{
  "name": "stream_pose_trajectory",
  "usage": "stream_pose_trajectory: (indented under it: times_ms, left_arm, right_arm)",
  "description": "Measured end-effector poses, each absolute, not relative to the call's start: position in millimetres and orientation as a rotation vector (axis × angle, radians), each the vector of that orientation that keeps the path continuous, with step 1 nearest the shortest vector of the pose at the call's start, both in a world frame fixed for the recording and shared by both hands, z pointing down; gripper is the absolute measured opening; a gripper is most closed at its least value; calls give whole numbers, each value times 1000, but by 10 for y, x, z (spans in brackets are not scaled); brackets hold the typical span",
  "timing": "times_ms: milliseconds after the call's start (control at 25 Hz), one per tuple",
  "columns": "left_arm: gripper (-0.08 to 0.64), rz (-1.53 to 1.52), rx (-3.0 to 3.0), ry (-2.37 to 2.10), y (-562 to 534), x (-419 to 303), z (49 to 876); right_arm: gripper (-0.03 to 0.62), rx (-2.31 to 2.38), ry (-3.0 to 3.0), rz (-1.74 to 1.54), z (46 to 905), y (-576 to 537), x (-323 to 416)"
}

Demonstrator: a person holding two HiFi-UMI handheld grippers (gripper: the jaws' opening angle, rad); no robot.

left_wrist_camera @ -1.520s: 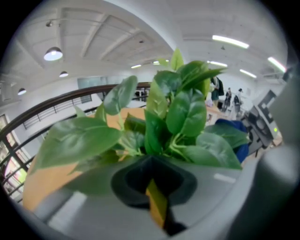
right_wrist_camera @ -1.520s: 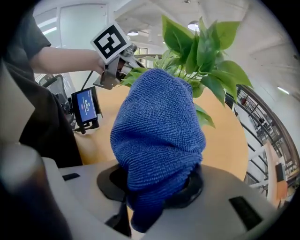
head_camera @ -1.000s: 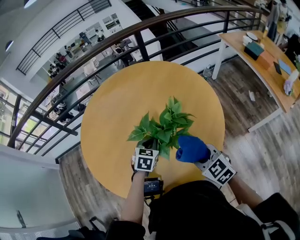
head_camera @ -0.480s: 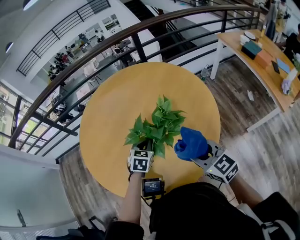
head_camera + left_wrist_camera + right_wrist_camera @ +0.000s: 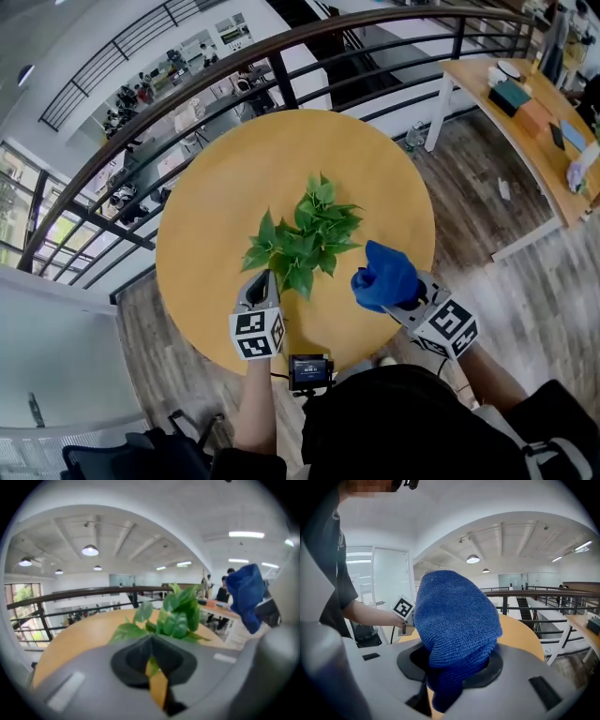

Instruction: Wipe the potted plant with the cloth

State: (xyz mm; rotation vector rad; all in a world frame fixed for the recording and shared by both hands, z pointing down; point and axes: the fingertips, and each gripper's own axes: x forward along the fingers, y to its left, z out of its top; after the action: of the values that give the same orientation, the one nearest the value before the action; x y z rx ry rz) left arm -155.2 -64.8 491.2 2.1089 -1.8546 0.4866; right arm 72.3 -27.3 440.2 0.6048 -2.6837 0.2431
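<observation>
The potted plant [image 5: 305, 239] stands near the middle of the round wooden table [image 5: 281, 159]; its leaves hide the pot. My left gripper [image 5: 261, 281] hovers just off the near-left leaves with its jaws shut. In the left gripper view [image 5: 152, 660] a sliver of green shows at the jaws, and I cannot tell if a leaf is pinched; the plant [image 5: 178, 613] is just ahead. My right gripper [image 5: 401, 298] is shut on the bunched blue cloth [image 5: 384, 275], which is held in the air right of the plant and apart from the leaves. The cloth [image 5: 454, 616] fills the right gripper view [image 5: 450, 670].
A dark metal railing [image 5: 187, 89] curves behind the table above a lower floor. A long wooden desk [image 5: 534, 122] with books and small items stands at the right. A small screen device [image 5: 309, 371] hangs at the person's chest.
Both grippers have risen. The left one has drawn back from the plant's base to the near left. The right one, with the cloth, has barely shifted sideways.
</observation>
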Motion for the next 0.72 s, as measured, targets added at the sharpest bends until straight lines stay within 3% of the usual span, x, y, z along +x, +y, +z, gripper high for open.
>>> stream_pose_trajectory:
  times_ms: [40,160,320,720]
  left_arm:
    - [6,450,2114,-1903,-533,-1569,4792]
    - [132,426,2167,-2010,-97,-1504,4480]
    - [180,311,2164,-2113,568,-1305,4170]
    - [181,152,2124,-2206,1493,-674,3881]
  right_arm:
    - [150,596,-2691,243,4386,-244,742]
    - [150,582,-2714,243,4345,-130,830]
    - [150,576,-2728,235,4315,58,962]
    - [150,502,-2761,235,4404,602,1147]
